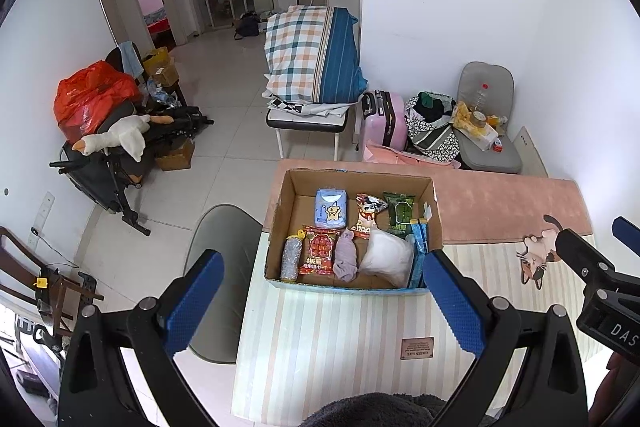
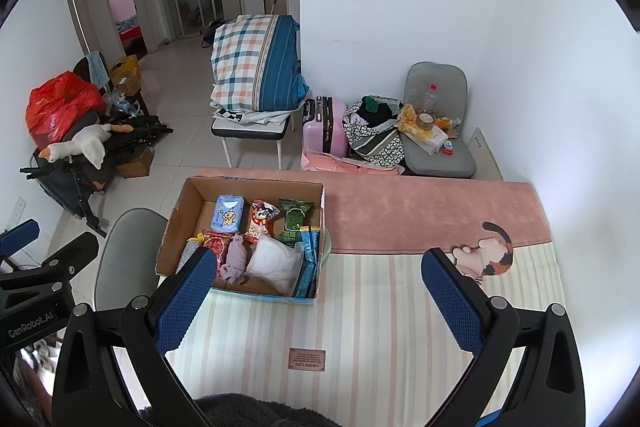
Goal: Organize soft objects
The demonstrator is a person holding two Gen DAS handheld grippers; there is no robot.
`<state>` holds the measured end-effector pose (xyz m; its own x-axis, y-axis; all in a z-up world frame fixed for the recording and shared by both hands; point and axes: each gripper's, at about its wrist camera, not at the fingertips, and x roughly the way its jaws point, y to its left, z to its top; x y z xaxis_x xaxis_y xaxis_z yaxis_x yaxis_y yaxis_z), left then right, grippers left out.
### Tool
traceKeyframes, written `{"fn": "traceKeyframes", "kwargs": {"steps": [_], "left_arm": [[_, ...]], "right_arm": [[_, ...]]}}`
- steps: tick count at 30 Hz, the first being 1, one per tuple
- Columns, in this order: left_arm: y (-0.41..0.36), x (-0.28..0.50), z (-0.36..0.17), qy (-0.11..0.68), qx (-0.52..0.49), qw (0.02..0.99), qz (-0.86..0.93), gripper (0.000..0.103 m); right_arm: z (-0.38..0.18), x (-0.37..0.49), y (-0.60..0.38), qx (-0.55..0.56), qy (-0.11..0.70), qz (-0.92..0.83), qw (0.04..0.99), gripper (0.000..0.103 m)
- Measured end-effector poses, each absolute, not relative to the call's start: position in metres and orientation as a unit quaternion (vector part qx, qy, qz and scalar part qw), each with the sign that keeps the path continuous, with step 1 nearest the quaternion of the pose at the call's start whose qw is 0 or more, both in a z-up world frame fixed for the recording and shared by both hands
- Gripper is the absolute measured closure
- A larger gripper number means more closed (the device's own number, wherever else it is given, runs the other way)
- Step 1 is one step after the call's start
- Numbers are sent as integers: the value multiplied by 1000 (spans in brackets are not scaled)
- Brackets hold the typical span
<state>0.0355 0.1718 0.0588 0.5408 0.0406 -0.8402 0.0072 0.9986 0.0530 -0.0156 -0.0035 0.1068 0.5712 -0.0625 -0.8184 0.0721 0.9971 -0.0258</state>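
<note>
Dark fuzzy fabric (image 1: 376,409) fills the bottom edge of both views, just under the cameras; what it belongs to cannot be told. Above it the left claw (image 1: 324,301) stands spread wide with nothing between its blue pads (image 1: 192,301), and the right claw (image 2: 320,301) is spread just as wide, also empty. Both hover over the surface (image 2: 360,327), which is covered by a mat of pale stripes with a pink band at the far side and a cat picture (image 2: 486,255) near its right edge.

On the mat's left part sits an open cardboard box (image 1: 434,223). In its far row lie a blue tissue pack (image 1: 331,207), a red-and-white snack bag (image 1: 368,215) and a green packet (image 1: 398,213). In the near row, from left to right, lie a silvery roll with a yellow cap (image 1: 291,259), a red packet (image 1: 319,254), a bunched lilac cloth (image 1: 346,259) and a white soft bundle in clear wrap (image 1: 386,259). A blue packet (image 1: 418,255) stands on edge against the box's right wall, touching the white bundle.

Just left of the surface stands a grey chair (image 2: 124,255). Beyond, on the tiled floor, a bench carries folded plaid bedding (image 2: 256,67), with a pink suitcase (image 2: 324,127) beside it. By the left wall a white goose plush (image 1: 116,137) lies on dark gear.
</note>
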Motion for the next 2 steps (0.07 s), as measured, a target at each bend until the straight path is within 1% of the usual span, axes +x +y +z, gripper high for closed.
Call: {"fn": "traceKeyframes", "kwargs": {"steps": [2], "left_arm": [[172,36,59,479,24,878,9,1]], "right_arm": [[107,-15,-3,5,461,-38,887,0]]}}
